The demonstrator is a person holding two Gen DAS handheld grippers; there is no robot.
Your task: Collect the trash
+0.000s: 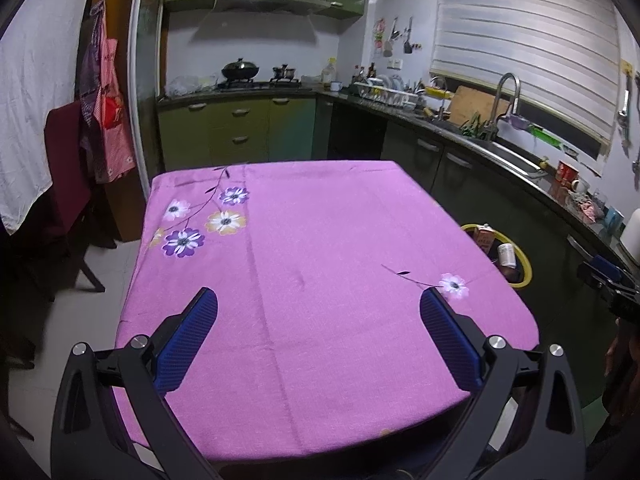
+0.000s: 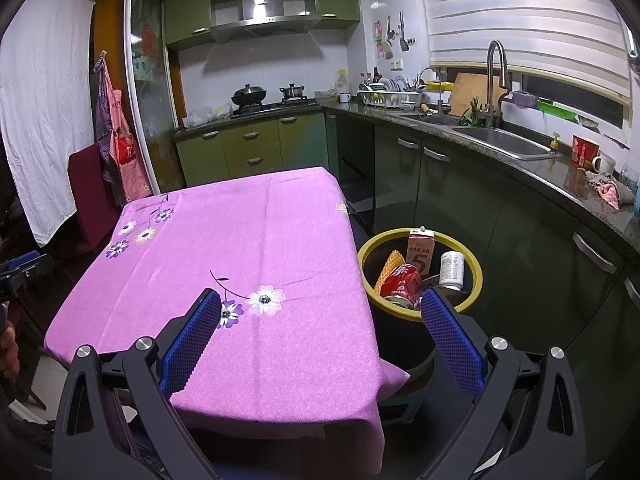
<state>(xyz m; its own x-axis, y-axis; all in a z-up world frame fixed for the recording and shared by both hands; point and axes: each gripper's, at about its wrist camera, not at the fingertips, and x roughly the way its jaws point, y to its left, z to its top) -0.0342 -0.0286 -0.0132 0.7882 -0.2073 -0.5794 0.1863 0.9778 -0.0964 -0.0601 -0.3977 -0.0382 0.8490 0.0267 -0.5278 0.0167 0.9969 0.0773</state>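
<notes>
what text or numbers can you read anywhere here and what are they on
"5": large red digit on the carton in the yellow-rimmed bin.
Carton's smaller characters: too small to read.
Red can: white lettering, unreadable.
White bottle label: blurred.
Red cup on the counter: unreadable.

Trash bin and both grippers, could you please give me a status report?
Left gripper open, empty. Right gripper open, empty. Bin holds can, carton, bottle. Tablecloth bare.
</notes>
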